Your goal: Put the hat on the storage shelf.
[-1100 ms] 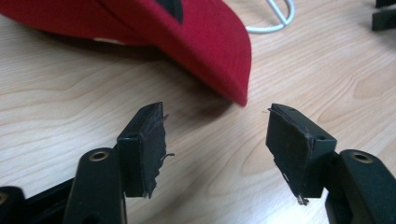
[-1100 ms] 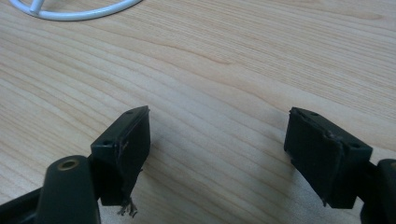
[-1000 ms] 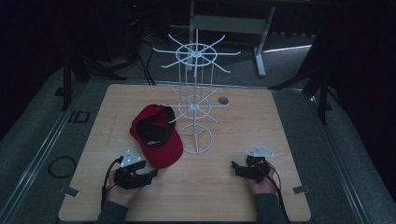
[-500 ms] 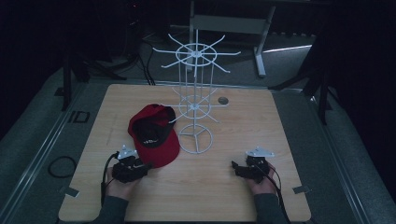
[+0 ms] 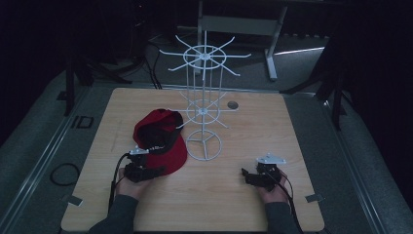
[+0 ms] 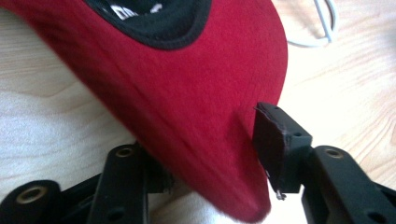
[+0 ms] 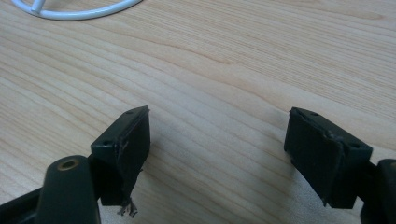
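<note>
Red cap [image 5: 163, 139] lies upside down on the table [image 5: 243, 204], left of centre, black lining facing up, brim pointing toward the near edge. Its crown end is just beside the base ring of the white wire rack [image 5: 204, 119], which stands mid-table.

Left gripper [image 5: 157, 170] sits at the near-left part of the table, right at the cap's brim. In the left gripper view the brim [image 6: 205, 140] runs between the 2 black jaws: 1 jaw is tucked under or against the left side of the brim, the other stands against its right edge. Jaws have just been closing, now about half open, with the brim between them. Right pad [image 6: 275, 144] looks to be touching the brim edge; the left contact is hidden behind the fabric, so I can't tell if the pinch is firm. Cap is resting on the wood at the crown end, brim tip slightly blurred.

Right gripper [image 5: 245, 174] rests near the near-right corner, well apart from the cap. In the right gripper view its 2 jaws stand wide apart over bare wood [image 7: 219, 93], holding nothing. A curve of the rack's base ring [image 7: 74, 14] shows at the top left there.

A small round dark spot [image 5: 233, 105] sits in the table near the far edge, beyond the rack.
</note>
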